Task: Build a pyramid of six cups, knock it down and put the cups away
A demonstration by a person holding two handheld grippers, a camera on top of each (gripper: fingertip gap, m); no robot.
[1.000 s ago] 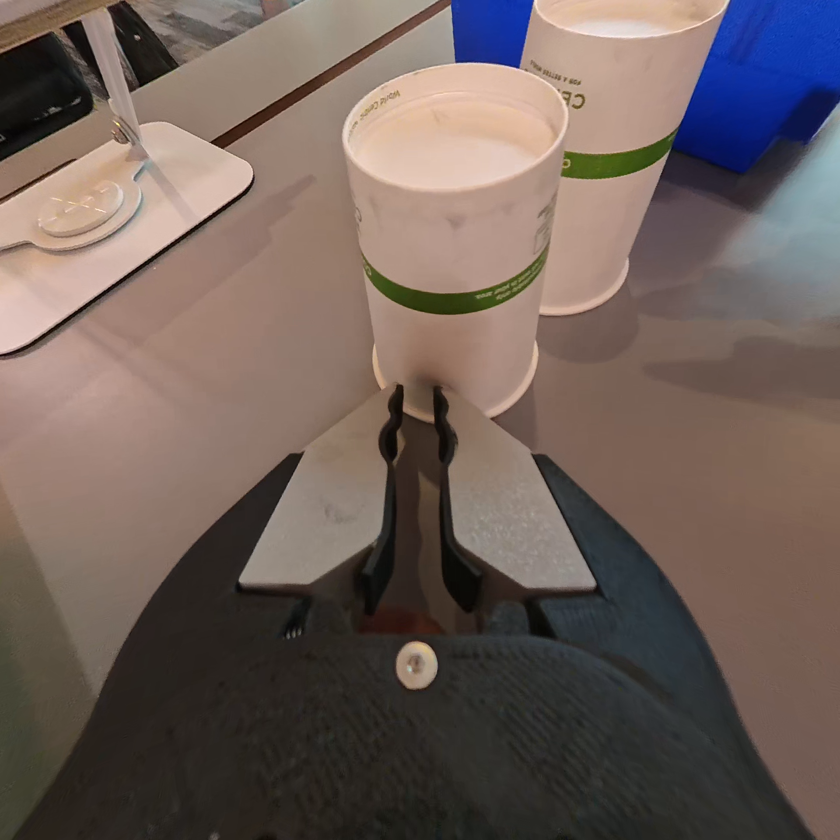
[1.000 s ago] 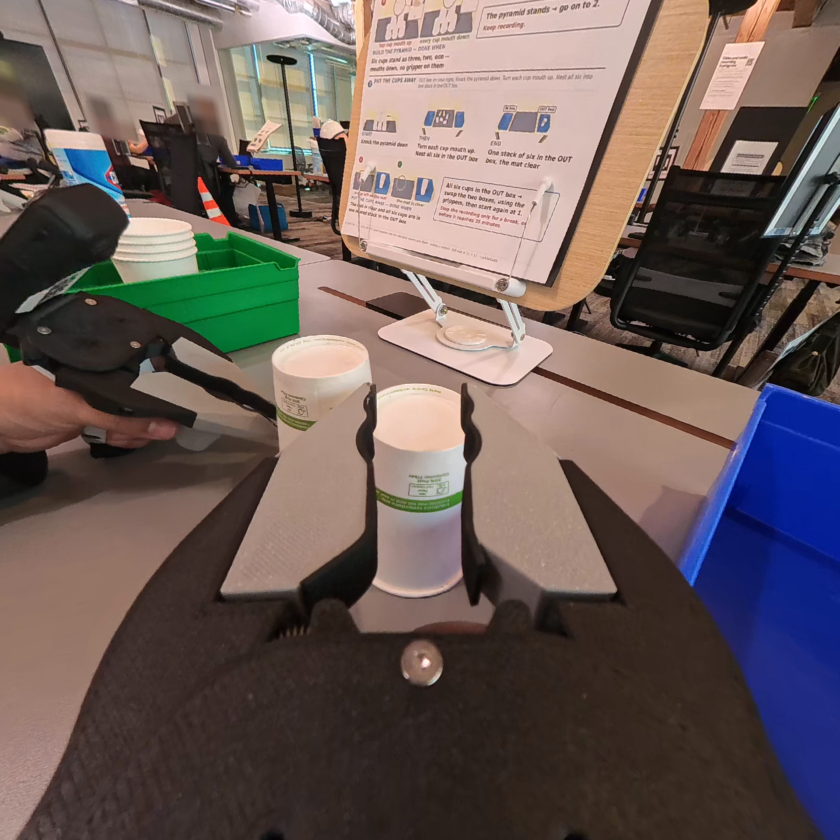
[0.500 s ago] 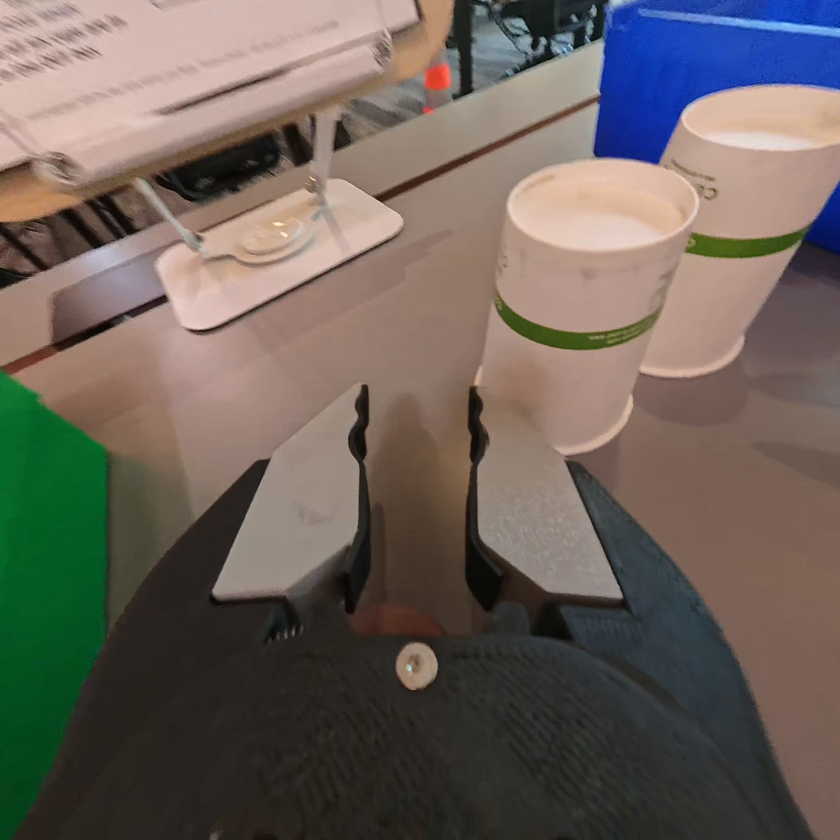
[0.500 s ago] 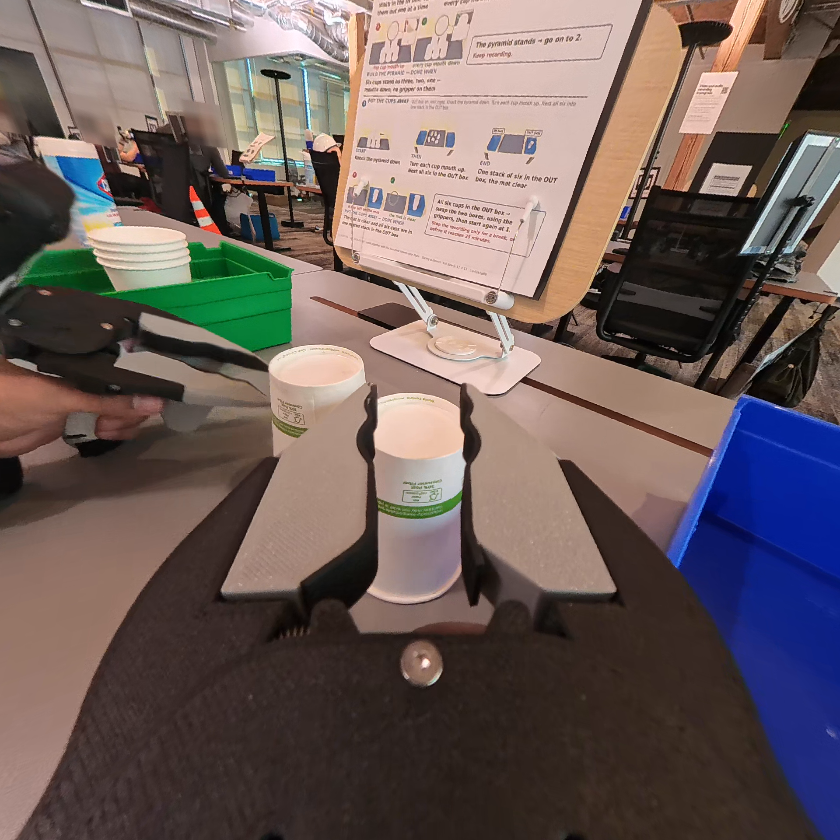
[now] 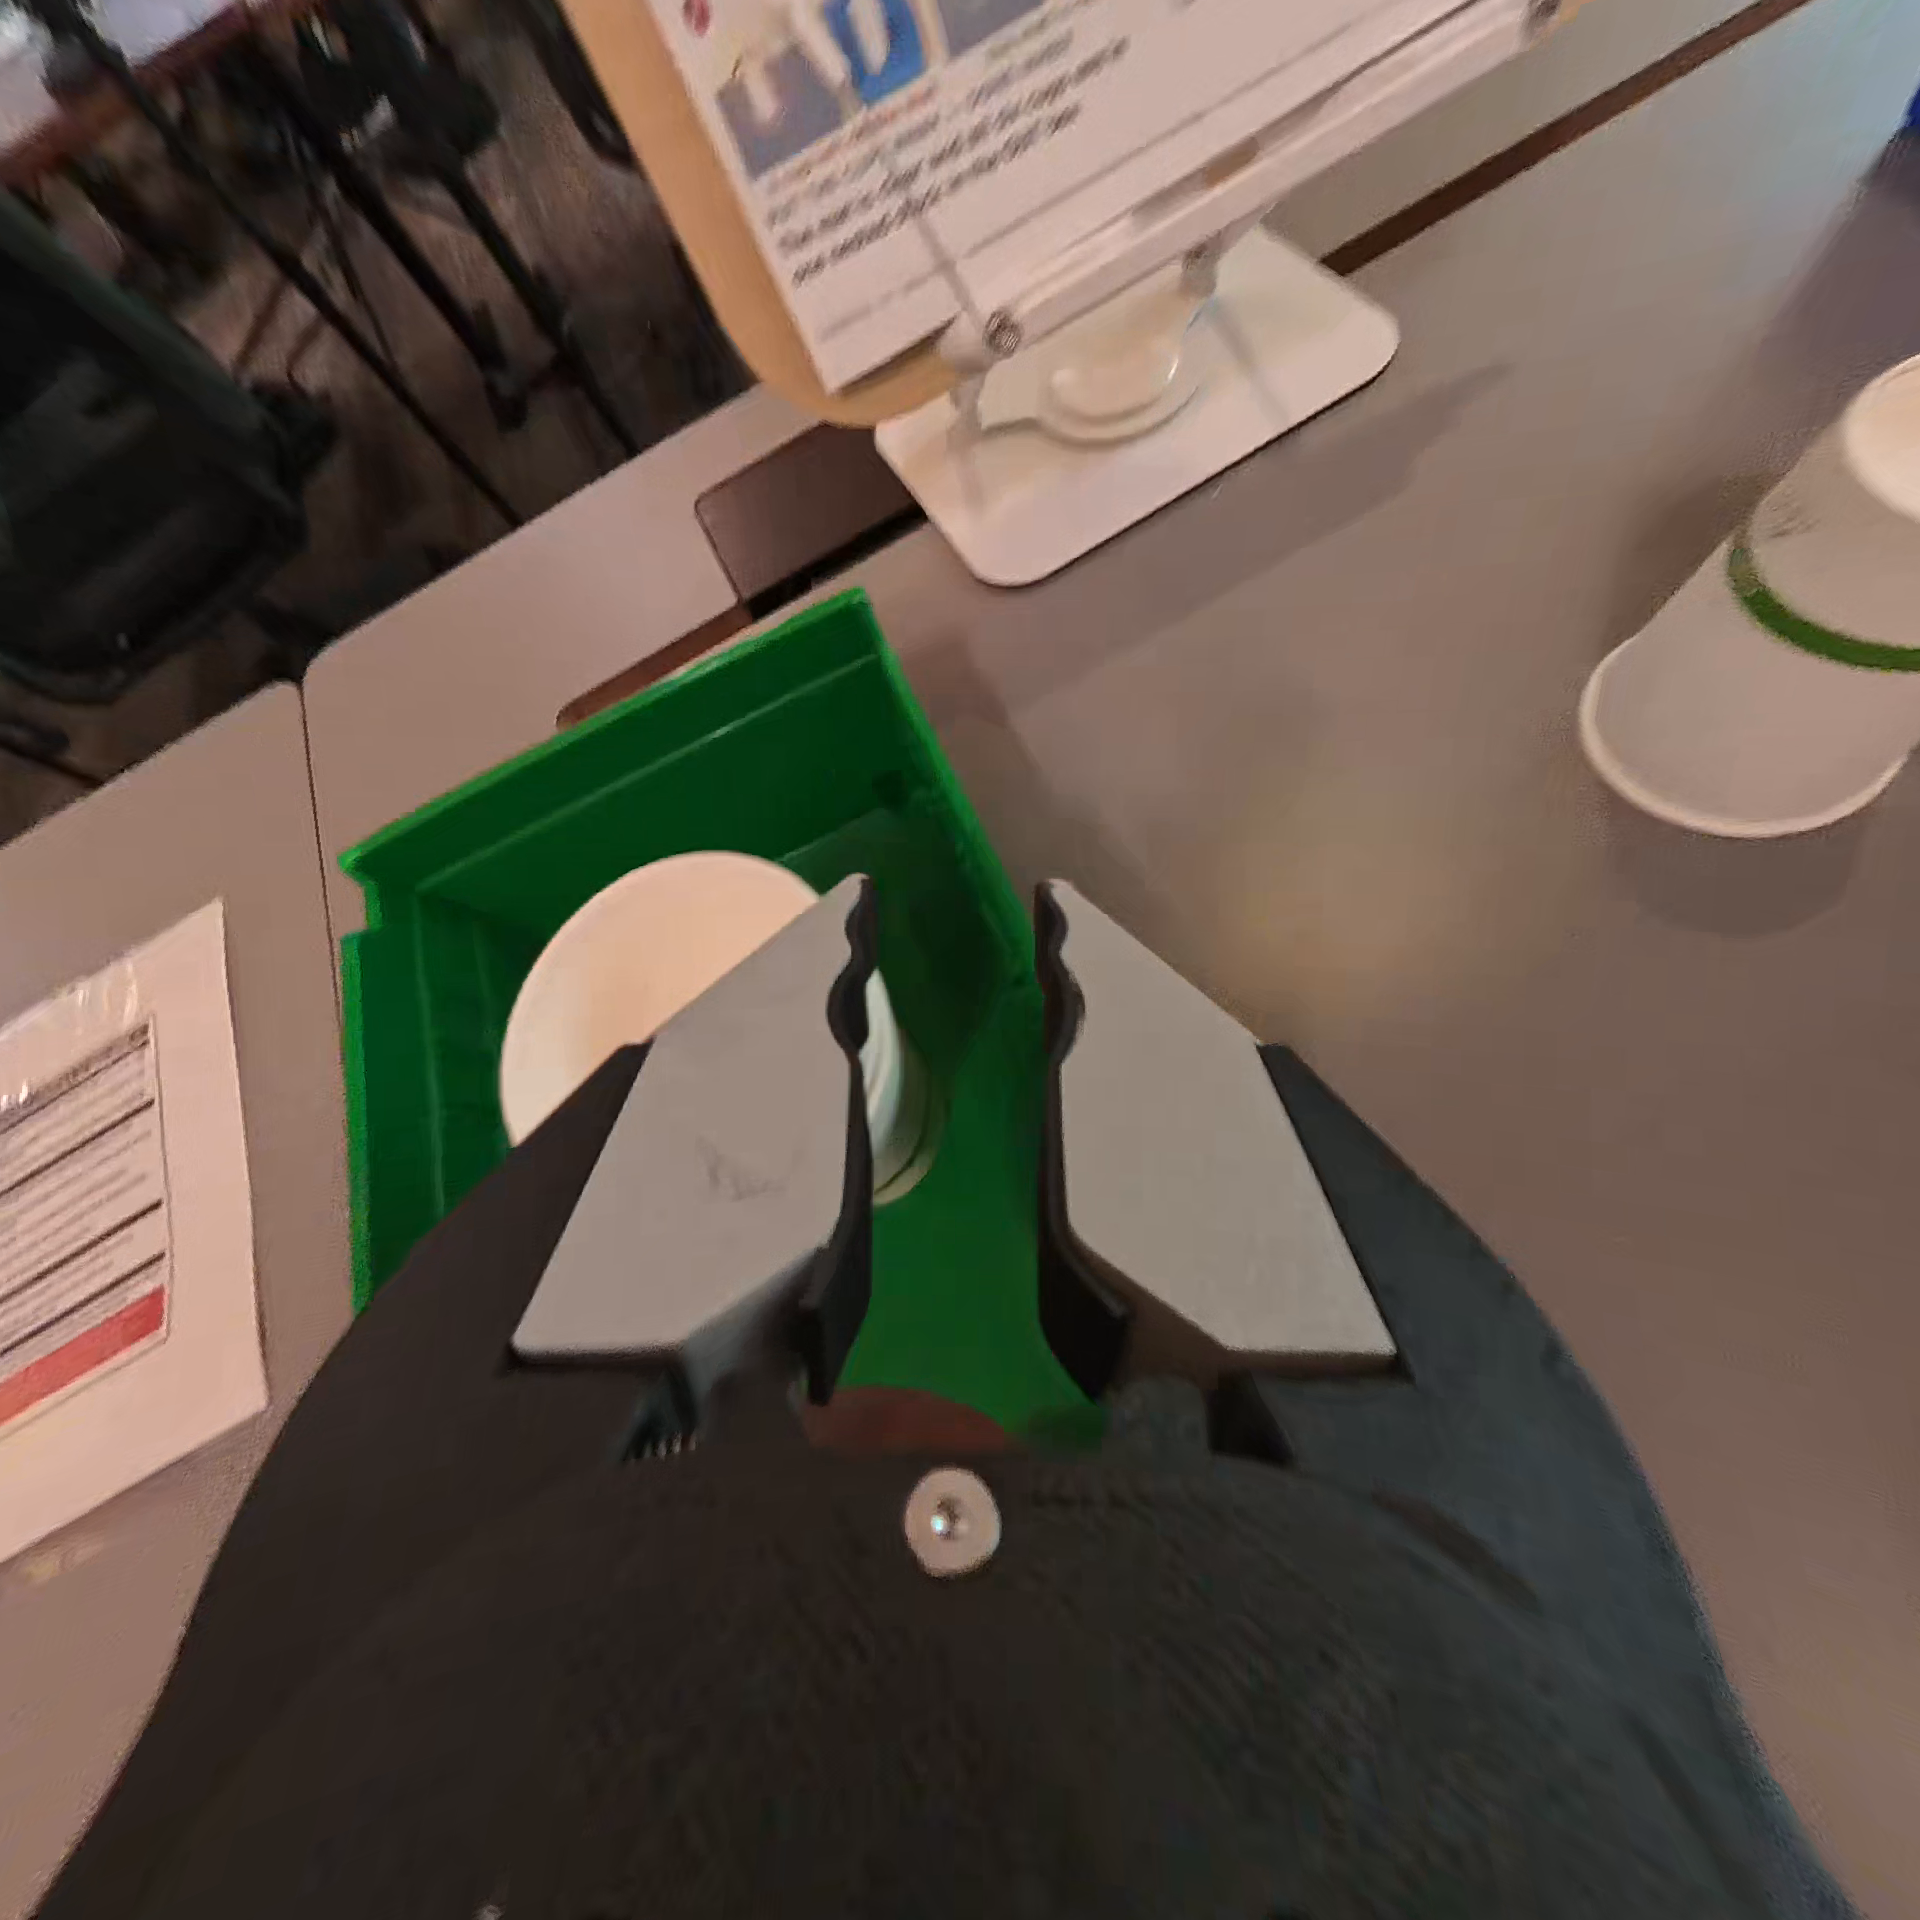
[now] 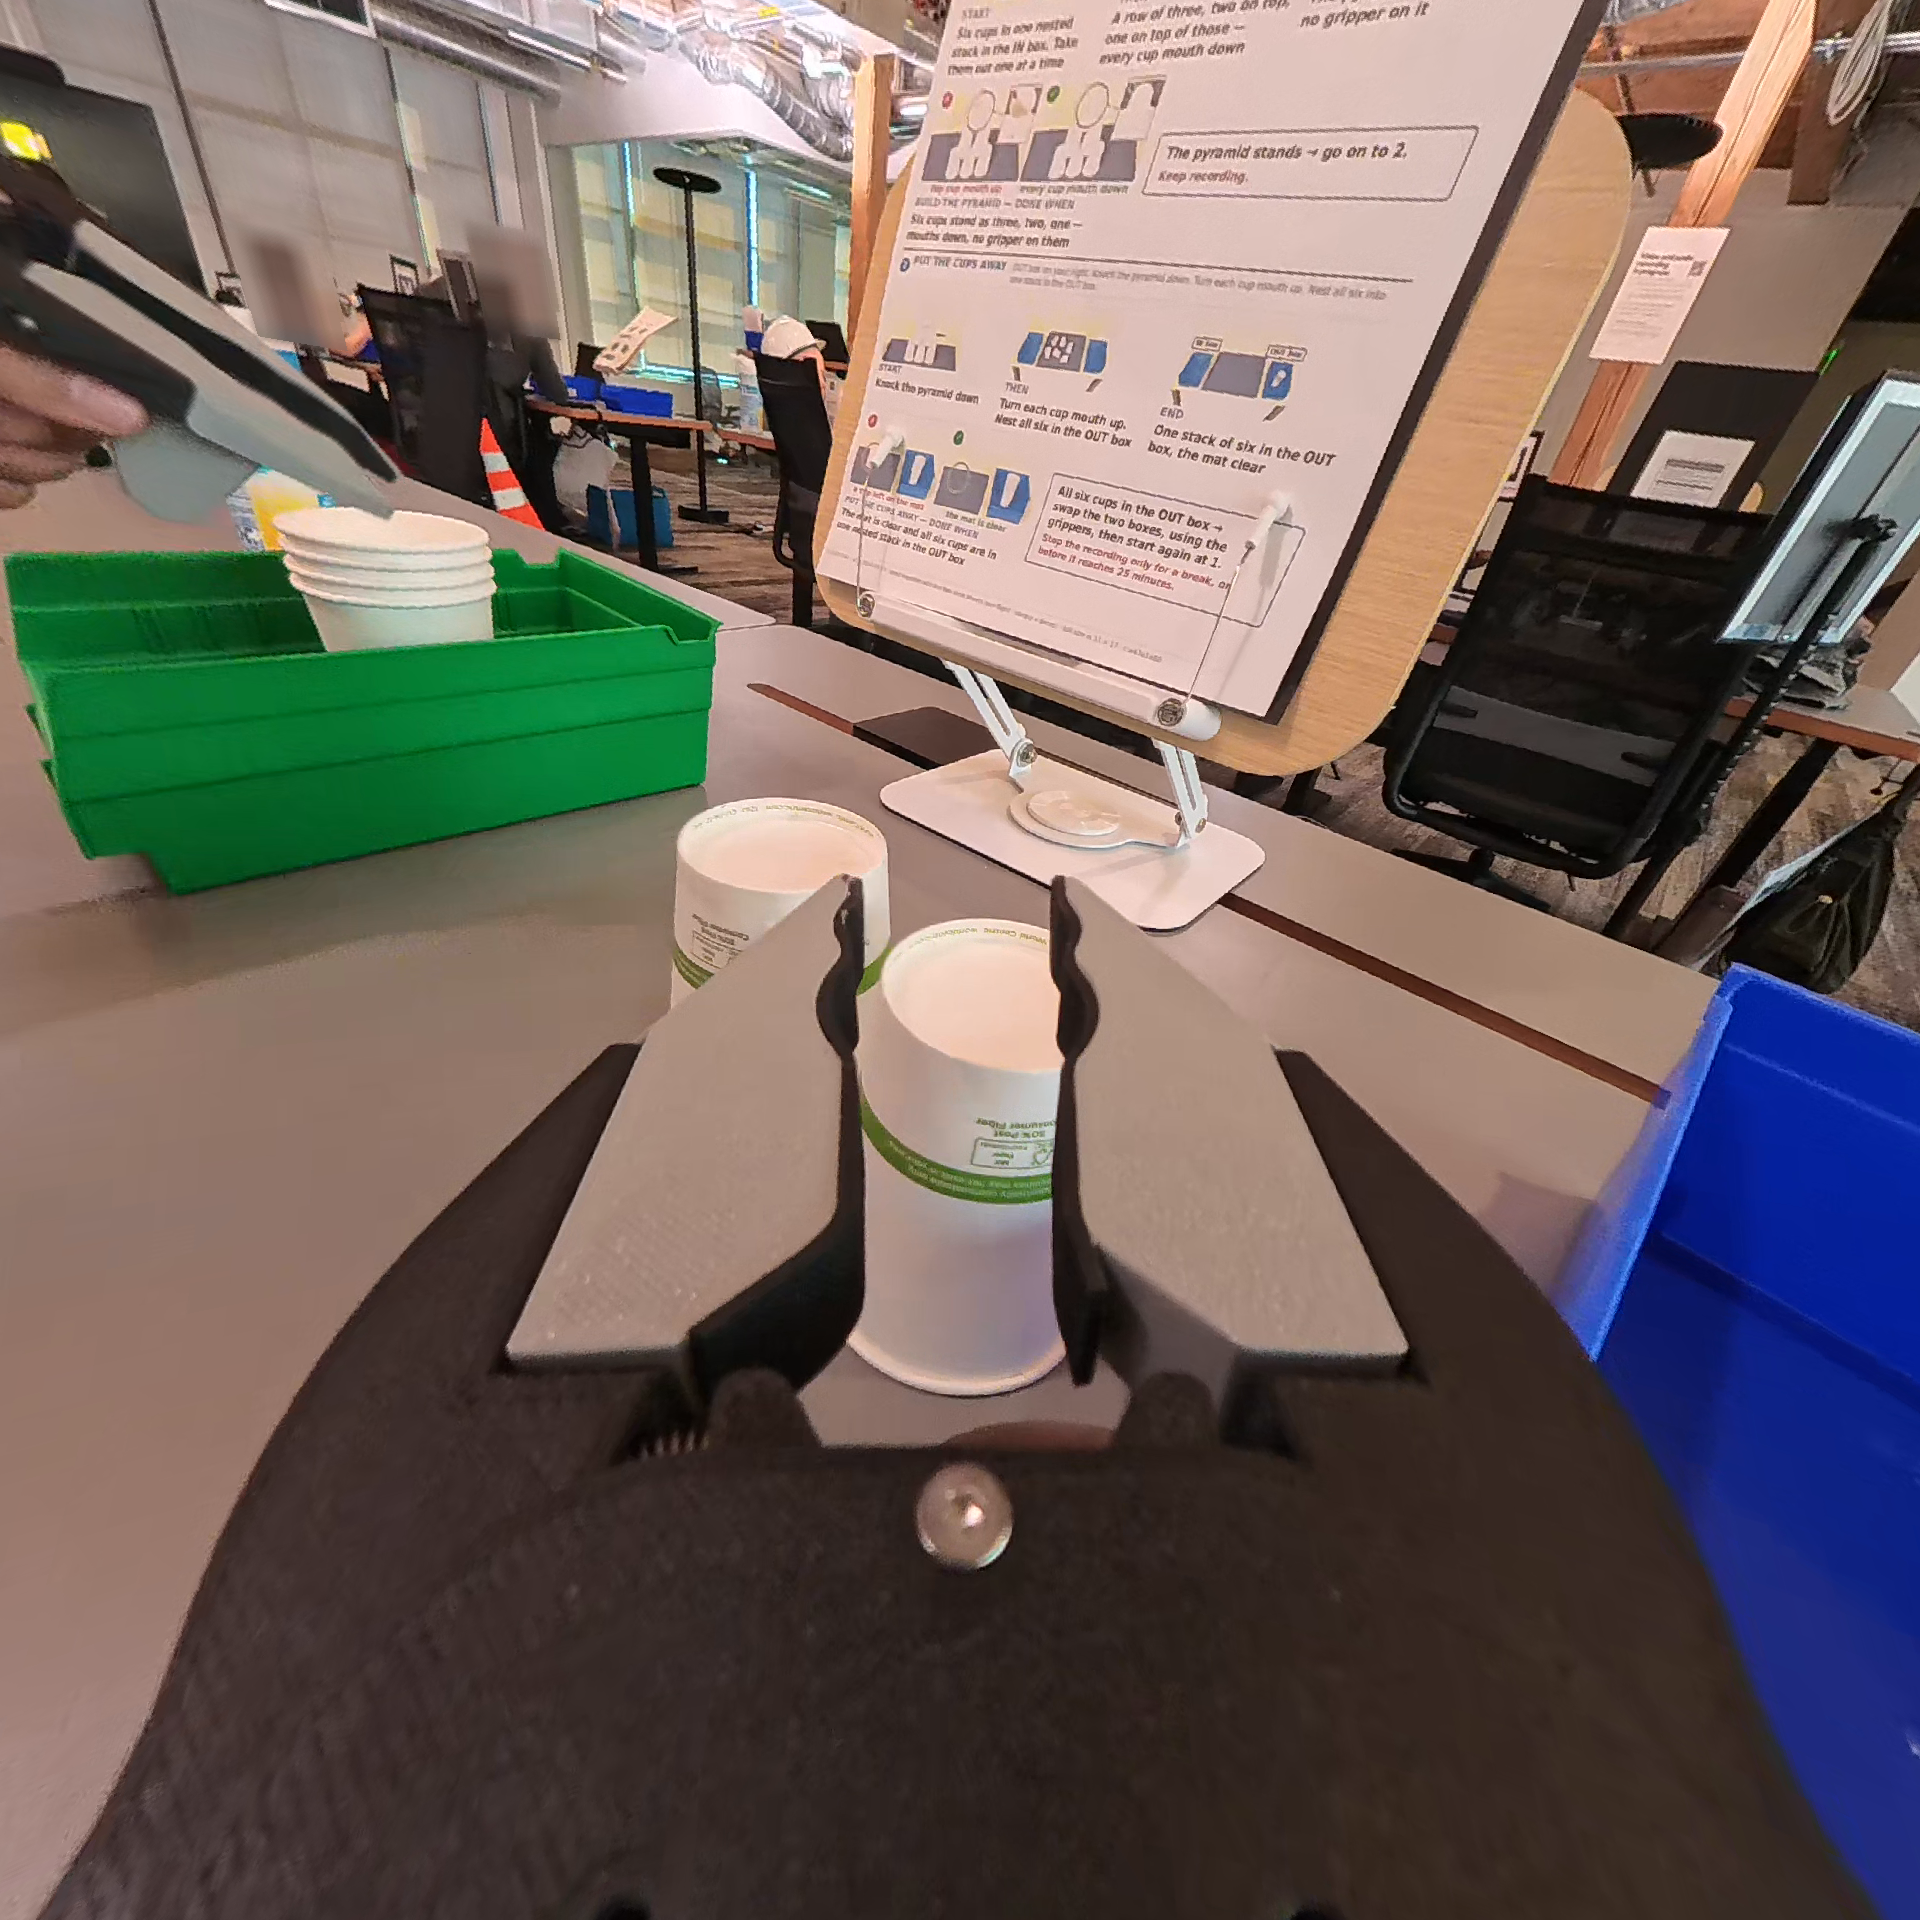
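Two white paper cups with green bands are standing mouth down on the grey table (image 6: 312, 1091). The near cup (image 6: 961, 1174) is sitting between the spread jaws of the right gripper (image 6: 954, 935), and whether the pads are touching its sides cannot be told. The far cup (image 6: 748, 894) is standing just beside it, to the left. Both are carrying small green print. A stack of white cups (image 6: 390, 577) is resting mouth up in the green tray (image 6: 364, 727) at far left. The left gripper (image 5: 945, 935) is hovering above that stack, jaws parted and empty. An instruction board (image 6: 1195, 343) is standing behind.
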